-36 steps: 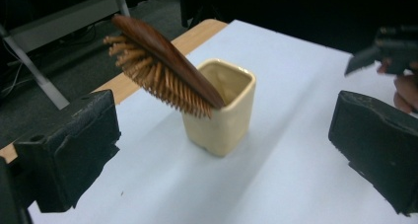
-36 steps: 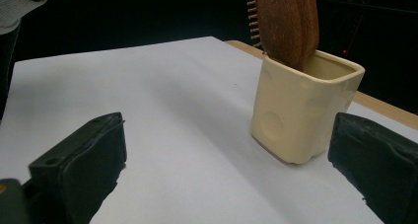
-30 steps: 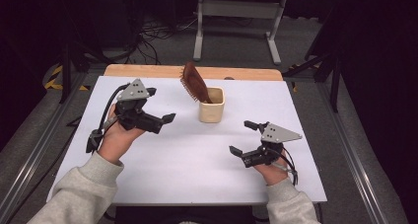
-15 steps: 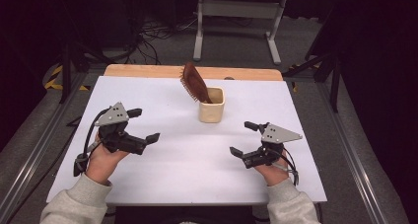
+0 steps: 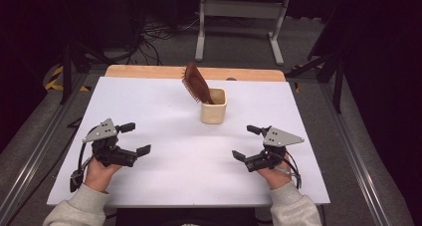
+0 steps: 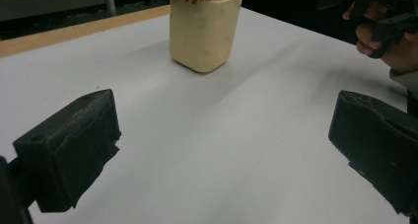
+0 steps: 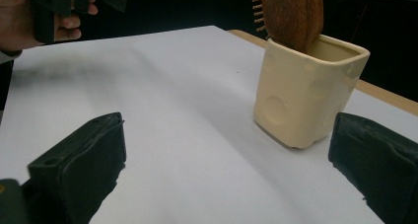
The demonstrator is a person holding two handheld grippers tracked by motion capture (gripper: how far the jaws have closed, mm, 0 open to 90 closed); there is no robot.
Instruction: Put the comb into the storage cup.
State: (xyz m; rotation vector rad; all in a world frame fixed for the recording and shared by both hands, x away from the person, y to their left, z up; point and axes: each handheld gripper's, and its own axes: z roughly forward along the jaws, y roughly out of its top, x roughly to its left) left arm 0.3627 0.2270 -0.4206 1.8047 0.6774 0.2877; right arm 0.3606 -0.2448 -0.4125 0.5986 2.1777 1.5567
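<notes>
High view has the left gripper (image 5: 133, 139) with its jaws spread wide on nothing, low over the white table (image 5: 164, 186) at its near left, and the right gripper (image 5: 247, 143) the same at the near right: wide apart, empty, pointing inward and a little forward. Between them and farther up the table stands the cream cup (image 5: 214, 106), upright, with a brown wooden hairbrush (image 5: 196, 81) set in it, its bristled head leaning up and to the left out of the rim. In the left gripper view the cup (image 6: 204, 29) lies ahead, between the jaws' lines and well apart from them; in the right gripper view the cup (image 7: 308, 98) sits ahead and toward the right jaw, the brush (image 7: 291, 14) rising steeply from it. The right gripper looks slightly nearer the cup. The brush's long axis runs steeply upward, tilted left, so any grasp would likely come from above. Both hands rest low near the table's front edge, wrists level.
</notes>
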